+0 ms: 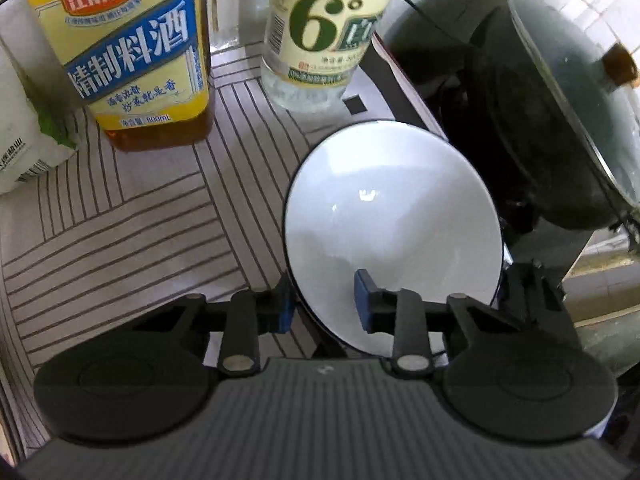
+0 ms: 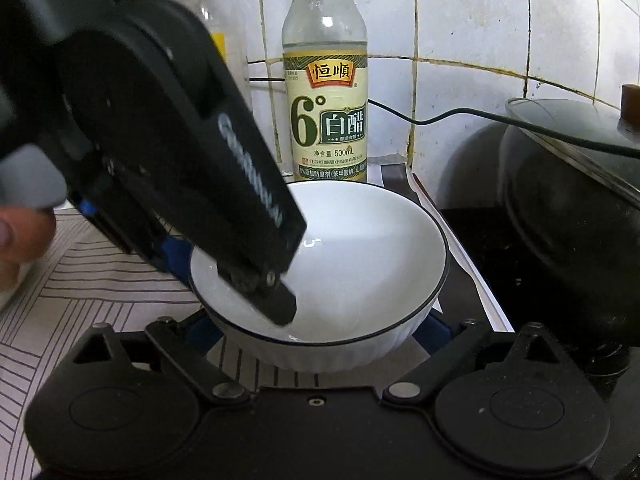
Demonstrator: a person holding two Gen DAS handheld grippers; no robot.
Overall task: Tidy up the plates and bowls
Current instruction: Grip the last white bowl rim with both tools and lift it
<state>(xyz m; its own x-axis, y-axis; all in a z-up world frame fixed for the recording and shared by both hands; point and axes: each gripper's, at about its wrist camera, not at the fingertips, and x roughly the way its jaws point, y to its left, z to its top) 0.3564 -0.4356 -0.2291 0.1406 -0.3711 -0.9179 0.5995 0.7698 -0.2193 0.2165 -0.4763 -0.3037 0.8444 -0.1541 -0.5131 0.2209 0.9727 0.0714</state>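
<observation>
Your left gripper (image 1: 326, 300) has its blue-padded fingers (image 1: 364, 300) closed over the near rim of the white bowl (image 1: 392, 220), one pad inside the bowl and the other outside against its wall. From the right wrist camera, that same left gripper (image 2: 256, 280) reaches down from the upper left, its inner finger dipping into the bowl (image 2: 360, 248).

Your right gripper (image 2: 316, 332) is spread wide, with the bowl's ribbed outer wall sitting between its fingers (image 2: 434, 330); you cannot tell whether the pads touch the wall.

The bowl, white with a thin dark rim, sits above the striped mat (image 1: 120, 232), close to the edge of the black stove top (image 2: 492, 248). Just behind it stands the white vinegar bottle (image 2: 325, 80), against the tiled wall (image 2: 472, 20). To the left of that bottle is a yellow-labelled cooking wine bottle (image 1: 128, 48), and a white packet (image 1: 24, 136) lies further left. On the right, a black wok (image 1: 520, 140) with a glass lid (image 1: 580, 92) sits on the stove.
</observation>
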